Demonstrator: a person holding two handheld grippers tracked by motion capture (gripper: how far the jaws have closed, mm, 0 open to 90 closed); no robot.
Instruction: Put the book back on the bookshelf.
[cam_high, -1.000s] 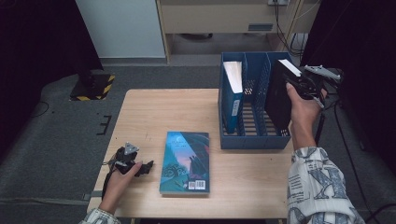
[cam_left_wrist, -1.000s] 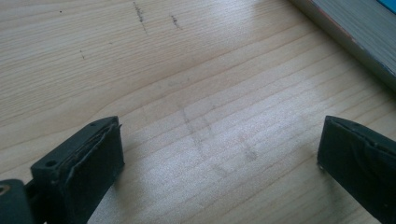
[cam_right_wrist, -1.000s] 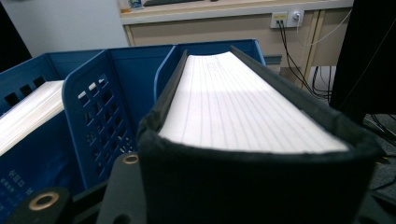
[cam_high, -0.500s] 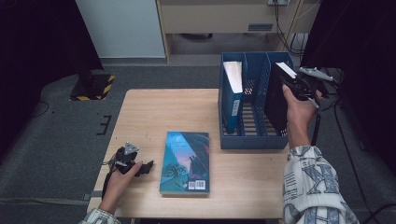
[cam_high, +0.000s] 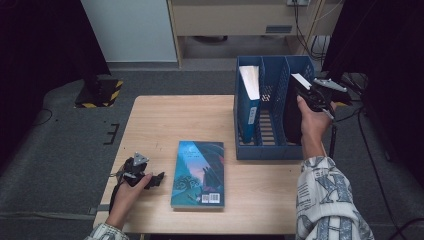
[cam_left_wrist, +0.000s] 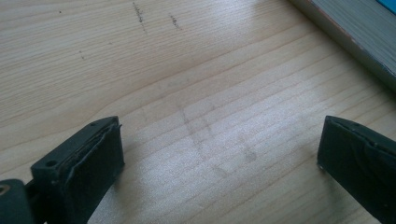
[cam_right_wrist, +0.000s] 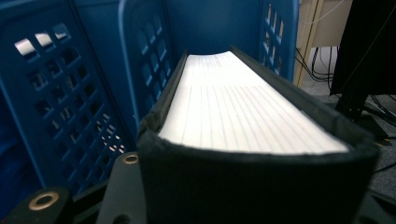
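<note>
Your right gripper (cam_high: 311, 93) is clamped on a black-covered book (cam_high: 295, 112), jaws closed partway across its thickness; in the right gripper view the white page edges (cam_right_wrist: 243, 112) face the camera between the dark covers. The book stands on end with its long axis near upright, top leaning a little toward your hand, and its lower part sits inside the rightmost compartment of the blue file rack (cam_high: 272, 150) at the table's far right. Its spine side is toward you, its page edge up and away.

That compartment's divider runs just beside the book on the left, and the rack's outer wall is close on the right, so side room is tight. The middle compartment is open. The leftmost one holds a blue book (cam_high: 248, 102) standing upright.

Your left gripper (cam_high: 150, 178) rests low on the wooden table (cam_high: 165, 125) near the front left corner, jaws spread wide with bare wood between them. A teal paperback (cam_high: 199, 172) lies flat just beside it, long axis running away from you.
</note>
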